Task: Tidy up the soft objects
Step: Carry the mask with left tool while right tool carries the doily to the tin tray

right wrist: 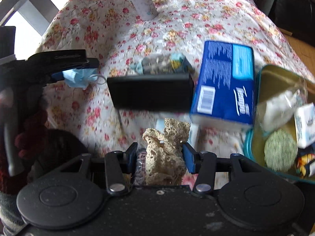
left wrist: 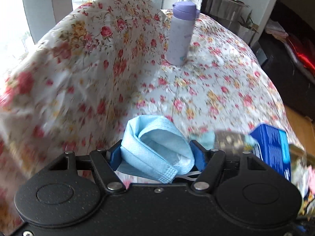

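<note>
The left gripper (left wrist: 157, 153) is holding a folded light-blue face mask (left wrist: 155, 149) between its blue pads, the jaws closed against its bunched sides and the white ear loops trailing out below. In the right wrist view the same left gripper (right wrist: 78, 66) is showing at the left edge, raised above the flowered cloth (right wrist: 177, 19) that is covering the desk, with the face mask (right wrist: 76, 76) hanging from it. The right gripper (right wrist: 160, 157) is gripping a crumpled piece of beige lace (right wrist: 165, 153), its jaws pressed in on both sides of it.

A lilac bottle (left wrist: 182, 33) is standing upright on the flowered cloth (left wrist: 216, 82), well beyond the left gripper. A blue tissue pack (right wrist: 224, 80) is lying on the cloth near the right gripper, with a black box (right wrist: 151, 92) just to its left and a small patterned packet (right wrist: 163, 64) behind that box. To the right, an open tin (right wrist: 261, 74) with a teal rim is holding a round green pad (right wrist: 280, 150), a white packet (right wrist: 305, 123) and some white stuff too blurred to identify.
</note>
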The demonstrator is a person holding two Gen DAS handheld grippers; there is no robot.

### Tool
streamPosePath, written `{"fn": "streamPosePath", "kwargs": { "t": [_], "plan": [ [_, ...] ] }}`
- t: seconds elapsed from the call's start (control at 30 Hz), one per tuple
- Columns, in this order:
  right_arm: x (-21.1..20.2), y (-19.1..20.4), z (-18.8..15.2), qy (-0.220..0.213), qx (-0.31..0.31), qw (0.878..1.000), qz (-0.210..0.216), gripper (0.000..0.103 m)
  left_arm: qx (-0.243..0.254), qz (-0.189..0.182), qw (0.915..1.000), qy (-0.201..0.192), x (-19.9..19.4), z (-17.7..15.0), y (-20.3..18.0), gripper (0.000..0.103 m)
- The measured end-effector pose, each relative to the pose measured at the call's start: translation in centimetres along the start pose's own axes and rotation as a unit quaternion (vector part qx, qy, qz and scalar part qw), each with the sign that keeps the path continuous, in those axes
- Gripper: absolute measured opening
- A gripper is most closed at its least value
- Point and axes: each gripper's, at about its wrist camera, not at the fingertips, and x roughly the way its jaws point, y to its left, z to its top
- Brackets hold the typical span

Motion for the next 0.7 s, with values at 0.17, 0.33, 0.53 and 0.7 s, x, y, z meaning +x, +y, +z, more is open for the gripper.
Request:
{"fn": "streamPosePath", "kwargs": {
  "t": [0.17, 0.33, 0.53, 0.7],
  "plan": [
    [-0.9, -1.6, -2.8, 0.005, 0.015, 1.0, 0.003, 0.048, 0.024, 0.011, 0.9994, 0.021, -2.0, -2.8, -1.7, 0.065],
    [-1.9, -4.0, -5.3, 0.005, 0.046, 0.999, 0.005, 0.048, 0.061, 0.008, 0.9972, 0.044, -3.1, -5.6, -4.0, 0.065],
    [-3.6, -8.4, -8.0, -0.013, 0.114, 0.993, 0.007, 0.048, 0.116, -0.017, 0.9913, 0.06, -3.9, -7.9, -8.3, 0.065],
    [-5.5, -12.8, -9.2, -0.042, 0.172, 0.984, -0.005, 0.048, 0.163, -0.048, 0.9834, 0.063, -4.3, -8.7, -12.6, 0.065]
  ]
}}
